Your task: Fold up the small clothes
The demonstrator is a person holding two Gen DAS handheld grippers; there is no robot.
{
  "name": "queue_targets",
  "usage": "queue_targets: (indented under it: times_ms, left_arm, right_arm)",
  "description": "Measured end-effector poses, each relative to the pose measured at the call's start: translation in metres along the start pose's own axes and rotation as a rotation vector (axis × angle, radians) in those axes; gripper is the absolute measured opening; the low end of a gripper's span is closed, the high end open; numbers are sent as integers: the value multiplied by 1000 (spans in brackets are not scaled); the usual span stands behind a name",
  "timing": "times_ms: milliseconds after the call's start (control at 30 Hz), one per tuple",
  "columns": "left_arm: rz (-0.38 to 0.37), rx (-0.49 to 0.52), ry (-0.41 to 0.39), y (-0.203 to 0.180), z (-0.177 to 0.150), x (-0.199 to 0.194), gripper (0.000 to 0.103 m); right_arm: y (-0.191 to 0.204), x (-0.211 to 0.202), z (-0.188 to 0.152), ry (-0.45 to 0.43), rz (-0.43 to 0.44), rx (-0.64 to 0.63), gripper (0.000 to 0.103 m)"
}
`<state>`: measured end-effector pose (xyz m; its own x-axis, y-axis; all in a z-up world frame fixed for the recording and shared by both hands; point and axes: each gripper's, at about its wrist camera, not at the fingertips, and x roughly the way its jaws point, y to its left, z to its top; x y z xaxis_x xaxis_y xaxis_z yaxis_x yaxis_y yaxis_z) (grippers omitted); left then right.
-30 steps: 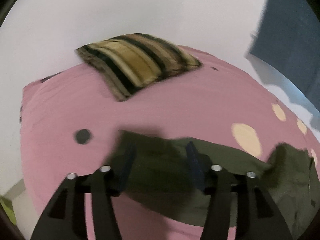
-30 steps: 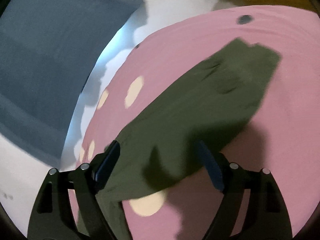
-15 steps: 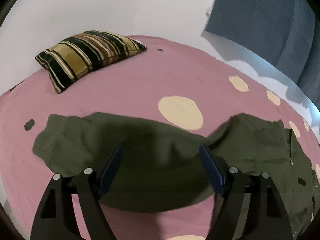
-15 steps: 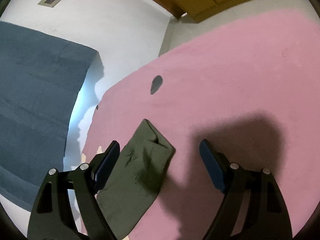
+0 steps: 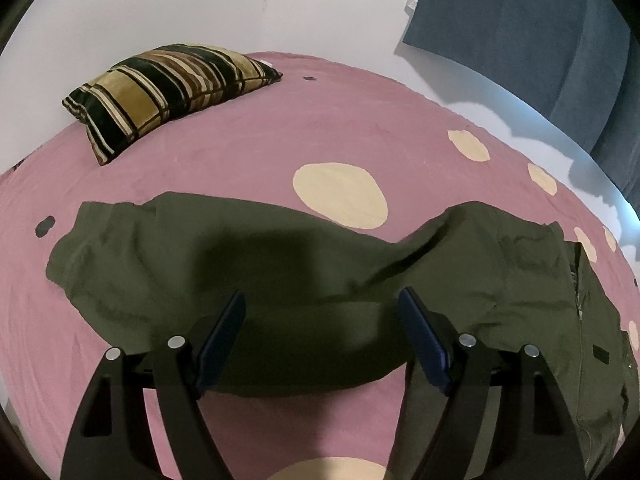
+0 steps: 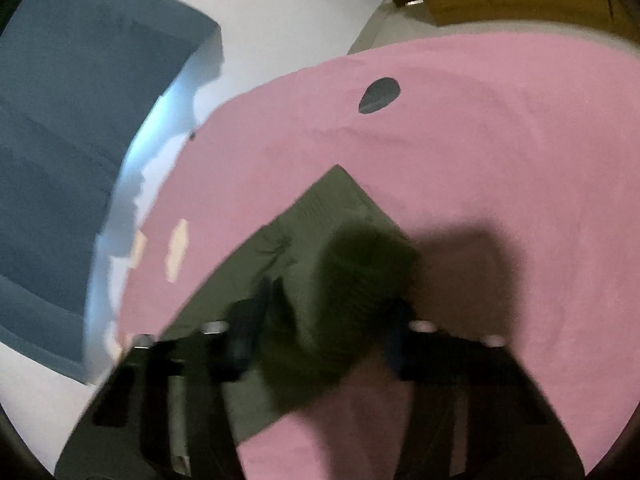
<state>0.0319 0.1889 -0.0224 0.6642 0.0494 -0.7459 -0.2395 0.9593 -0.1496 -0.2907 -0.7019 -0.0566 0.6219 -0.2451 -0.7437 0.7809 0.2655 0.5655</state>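
Our right gripper (image 6: 324,316) has just been closing over the olive jacket's (image 5: 304,280) cuff; grip uncertain through blur. Left gripper (image 5: 322,340) hovers wide above the sleeve.

In the right wrist view, motion blur smears the right gripper (image 6: 324,320), so we cannot tell whether its fingers (image 6: 248,320) press the olive jacket (image 6: 328,240). The jacket's near end is cut off by the left view's lower right edge.
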Motion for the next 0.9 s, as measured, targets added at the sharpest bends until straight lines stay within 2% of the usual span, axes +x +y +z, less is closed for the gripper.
queue_targets:
  times_ms: [67,233,333,467,600,700,767,900]
  left_arm:
    - [9,1,8,1,-2,0,78]
    - [8,1,10,1,-4,-2,78]
    - [14,7,20,-1,-5,-3,78]
    - [9,6,16,-2,-7,-7,78]
    - [4,14,19,-3,-10,-9,78]
    - [9,12,22,-2,-11,-10,78]
    - [9,12,23,-3,-12,-11,79]
    - [0,12,21,-4,-12,-14,79]
  right_arm:
    - [7,-2,1,-21,4,-27,15]
    - [29,-26,5,-80,83,-52,13]
    - [60,-45,5,-110,153,-81,13]
    - [127,-64,-6,-123,269,-173,13]
    - [214,-73,-37,-93,407,-307,13]
    - [271,-71,-69,-26,487,-402,13]
    - [312,-65,-100,15,520,-480,13]
    - [367,-51,-160,87,556,-605,12]
